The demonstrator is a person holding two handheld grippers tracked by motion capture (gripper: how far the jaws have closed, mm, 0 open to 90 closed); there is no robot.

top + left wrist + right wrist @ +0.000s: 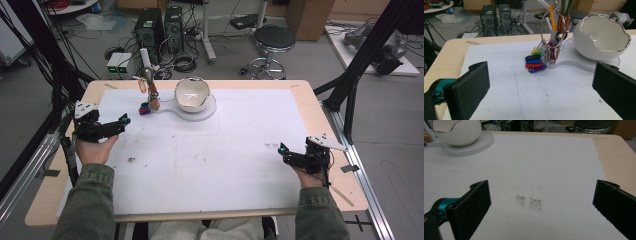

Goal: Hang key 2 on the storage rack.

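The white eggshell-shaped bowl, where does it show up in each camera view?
High view: the white bowl sits at the far middle of the mat.
Left gripper view: upper right, beyond the open jaws.
Right gripper view: top left corner.
Shared landmark: the flat white base under it.

Left forearm in an olive-green sleeve comes up from the lower left of the high view, hand (93, 149) wrapped around the black two-jaw left tongs (123, 120) with teal trim, which point toward the upper right of the frame. Jaws wide apart in the left gripper view, one at each lower corner, nothing between them. Over on the lower right, the other olive-sleeved forearm rises, hand (310, 176) gripping the black right tongs (283, 149), aimed toward the left of the frame. Jaws spread wide too, empty, hanging low over the table.
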